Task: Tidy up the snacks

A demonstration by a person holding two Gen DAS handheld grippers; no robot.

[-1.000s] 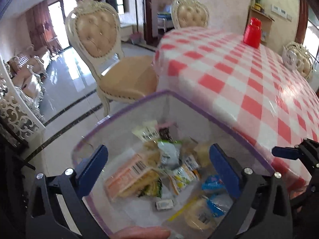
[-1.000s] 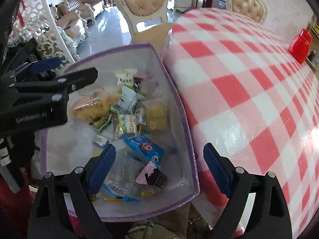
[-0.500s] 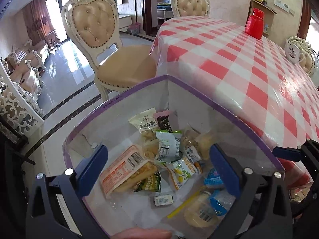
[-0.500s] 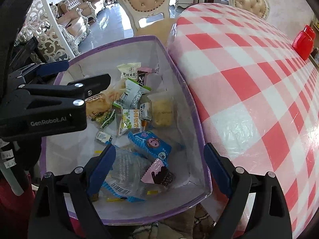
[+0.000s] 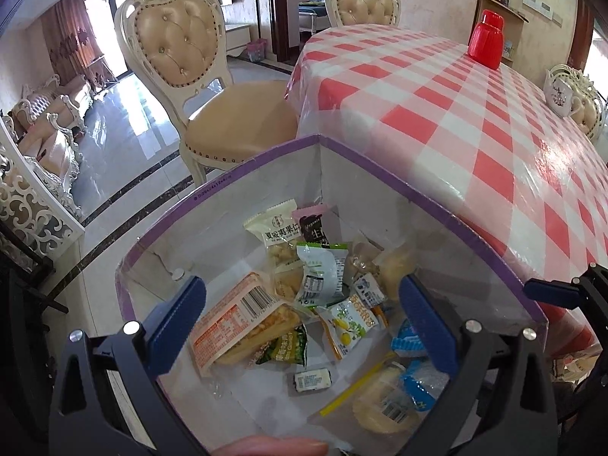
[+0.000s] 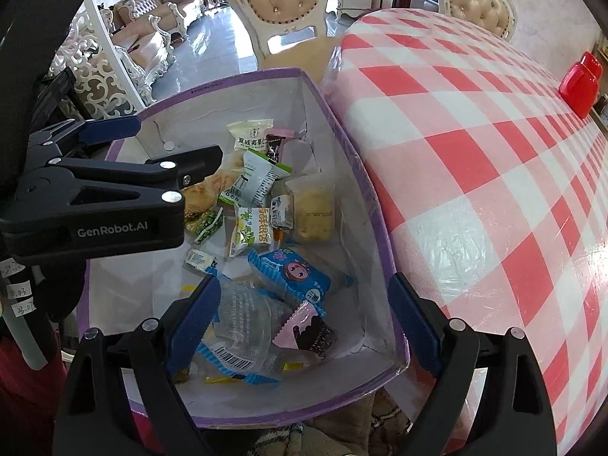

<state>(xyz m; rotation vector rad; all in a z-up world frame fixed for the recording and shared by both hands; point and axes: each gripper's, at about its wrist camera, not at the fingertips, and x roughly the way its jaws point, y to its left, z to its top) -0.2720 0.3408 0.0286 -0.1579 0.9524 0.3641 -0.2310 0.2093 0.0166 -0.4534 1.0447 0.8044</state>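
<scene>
A purple-rimmed white box (image 5: pixel 383 186) (image 6: pixel 376 205) sits beside the checked table, below its edge, and holds several snack packets. Among them are an orange barcode packet (image 5: pixel 243 319), a green-white packet (image 5: pixel 319 273) (image 6: pixel 254 182), a blue packet (image 6: pixel 292 269) and a pink wafer packet (image 6: pixel 307 330). My left gripper (image 5: pixel 300 323) is open and empty above the box's near-left part; it also shows in the right wrist view (image 6: pixel 152 144). My right gripper (image 6: pixel 304 319) is open and empty above the box's near end; one blue fingertip (image 5: pixel 551 292) shows in the left wrist view.
A round table with a red-and-white checked cloth (image 5: pixel 475 114) (image 6: pixel 494 152) fills the right side, with a red jar (image 5: pixel 486 38) (image 6: pixel 579 83) at its far side. A cream upholstered chair (image 5: pixel 212 106) stands just beyond the box. A white teapot (image 5: pixel 558 91) is at far right.
Both grippers have lifted and drawn back a little over the box, so the box and its snacks sit lower and fuller in view. Both stay open and empty.
</scene>
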